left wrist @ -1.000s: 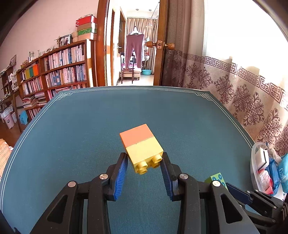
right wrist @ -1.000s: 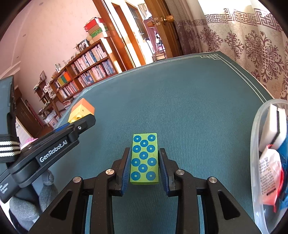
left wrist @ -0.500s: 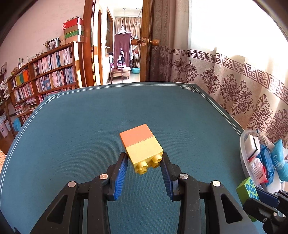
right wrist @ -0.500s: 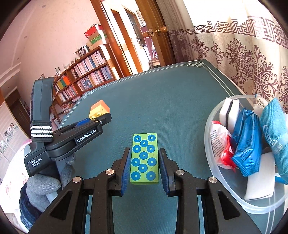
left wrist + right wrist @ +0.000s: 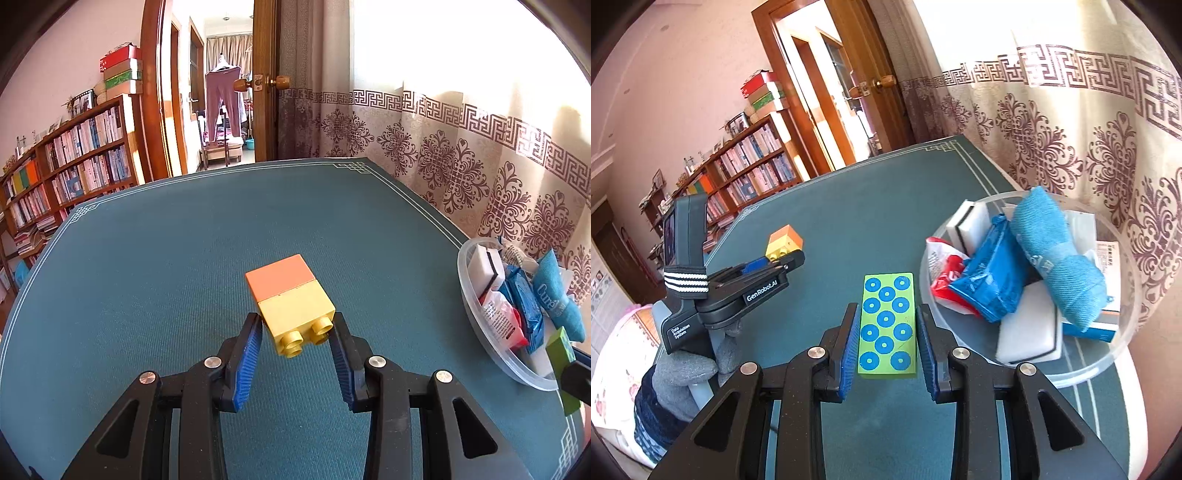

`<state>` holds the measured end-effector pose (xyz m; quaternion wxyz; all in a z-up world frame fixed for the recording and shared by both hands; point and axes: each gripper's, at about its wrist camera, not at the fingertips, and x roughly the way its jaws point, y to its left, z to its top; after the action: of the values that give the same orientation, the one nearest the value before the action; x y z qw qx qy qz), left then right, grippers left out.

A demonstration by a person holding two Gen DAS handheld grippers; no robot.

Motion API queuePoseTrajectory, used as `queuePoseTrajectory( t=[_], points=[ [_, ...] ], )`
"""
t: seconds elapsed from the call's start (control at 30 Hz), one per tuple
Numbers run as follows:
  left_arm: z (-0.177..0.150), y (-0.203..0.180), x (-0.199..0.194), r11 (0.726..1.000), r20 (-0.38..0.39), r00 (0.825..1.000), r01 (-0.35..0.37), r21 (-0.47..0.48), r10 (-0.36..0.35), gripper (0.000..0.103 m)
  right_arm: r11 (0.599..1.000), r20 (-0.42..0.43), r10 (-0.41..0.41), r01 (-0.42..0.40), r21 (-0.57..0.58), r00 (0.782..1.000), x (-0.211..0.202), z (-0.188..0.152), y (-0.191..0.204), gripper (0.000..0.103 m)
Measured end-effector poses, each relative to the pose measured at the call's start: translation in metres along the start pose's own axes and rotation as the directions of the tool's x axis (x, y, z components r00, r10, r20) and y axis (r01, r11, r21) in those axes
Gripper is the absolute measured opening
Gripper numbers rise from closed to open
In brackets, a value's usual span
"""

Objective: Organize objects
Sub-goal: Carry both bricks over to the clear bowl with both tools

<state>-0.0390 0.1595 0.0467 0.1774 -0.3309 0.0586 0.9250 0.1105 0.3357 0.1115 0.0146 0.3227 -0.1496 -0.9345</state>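
My left gripper (image 5: 297, 328) is shut on a toy block stack (image 5: 291, 299), yellow half with studs toward the camera, orange half beyond, held above the teal table (image 5: 184, 258). In the right wrist view my right gripper (image 5: 886, 314) is shut on a green block with blue dots (image 5: 887, 325), hanging just left of a clear plastic bowl (image 5: 1123, 347). The same view shows the left gripper (image 5: 790, 260) with its block stack (image 5: 783, 242) off to the left, a grey-gloved hand (image 5: 683, 369) below it. The green block's edge (image 5: 563, 354) peeks in at the right of the left wrist view.
The clear bowl (image 5: 466, 295) at the table's right edge holds blue cloth rolls (image 5: 1056, 258), white sponges (image 5: 1027, 325), a red-white packet (image 5: 943, 273) and a box. A patterned curtain (image 5: 480, 166) hangs right behind it. Bookshelves (image 5: 66, 166) and an open doorway (image 5: 221, 110) lie beyond the table.
Both grippers have swung right toward the bowl, which now fills the right of both views. The green block has come close beside the bowl's rim. Both grips are unchanged.
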Motion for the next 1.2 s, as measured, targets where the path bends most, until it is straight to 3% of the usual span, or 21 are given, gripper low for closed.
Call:
queuePoseTrajectory(
  t=[0.6, 1.2],
  points=[
    [-0.006, -0.01, 0.001, 1.0, -0.017, 1.0, 0.017, 0.018, -0.017, 0.04, 0.985, 0.013, -0.15, 0.148, 0.085, 0.989, 0.005, 0.01, -0.048, 0.031],
    [-0.011, -0.012, 0.003, 0.999, -0.026, 0.999, 0.021, 0.025, -0.021, 0.04, 0.978, 0.011, -0.188, 0.186, 0.098, 0.982, 0.016, 0.015, -0.059, 0.031]
  ],
)
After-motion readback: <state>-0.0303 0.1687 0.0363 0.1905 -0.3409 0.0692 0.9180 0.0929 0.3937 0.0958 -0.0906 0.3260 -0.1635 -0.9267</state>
